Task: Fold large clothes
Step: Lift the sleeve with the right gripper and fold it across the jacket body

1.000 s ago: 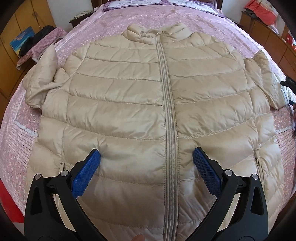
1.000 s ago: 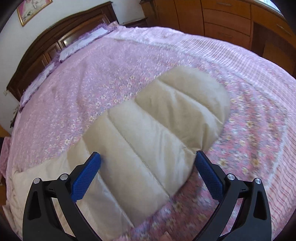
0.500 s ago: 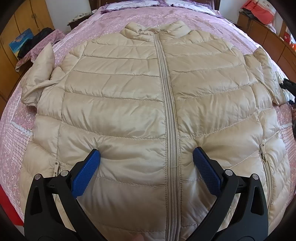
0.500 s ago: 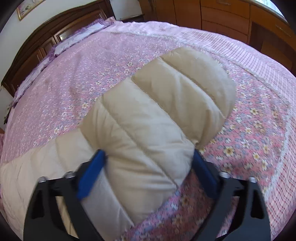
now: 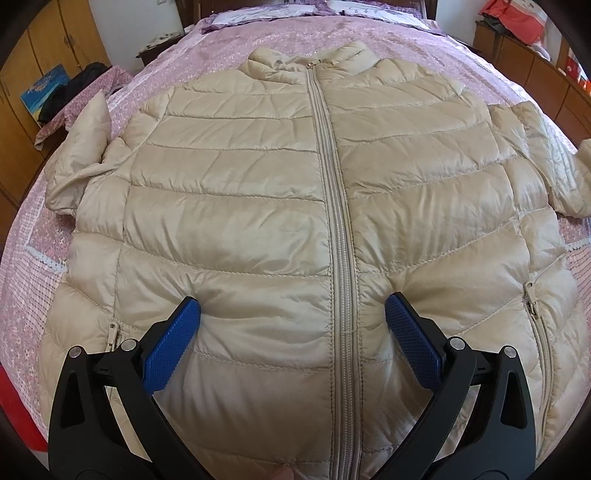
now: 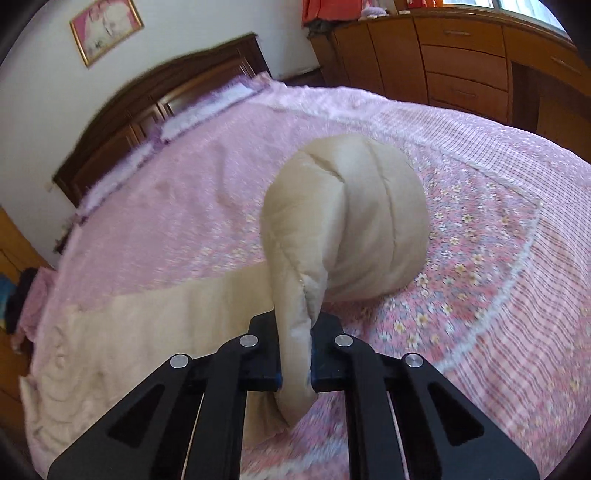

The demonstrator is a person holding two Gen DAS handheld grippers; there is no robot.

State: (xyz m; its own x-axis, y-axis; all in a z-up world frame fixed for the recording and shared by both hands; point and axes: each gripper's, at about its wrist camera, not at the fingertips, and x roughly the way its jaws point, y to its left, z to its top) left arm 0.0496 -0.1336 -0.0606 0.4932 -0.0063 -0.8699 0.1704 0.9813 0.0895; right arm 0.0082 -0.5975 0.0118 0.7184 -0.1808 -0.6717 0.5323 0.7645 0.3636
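Pink floral bedspread (image 6: 461, 236), dark wood headboard (image 6: 155, 110), framed pic (image 6: 105, 27), wood drawers (image 6: 465, 55).

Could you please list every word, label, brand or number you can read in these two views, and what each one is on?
None can be read.
Puffer jacket: no logo or label visible.
Framed picture on the wall: pink image, too blurred to show any writing.
Blue picture leaning on the wardrobe: too small to tell.
Red items on the dresser: no legible marks.
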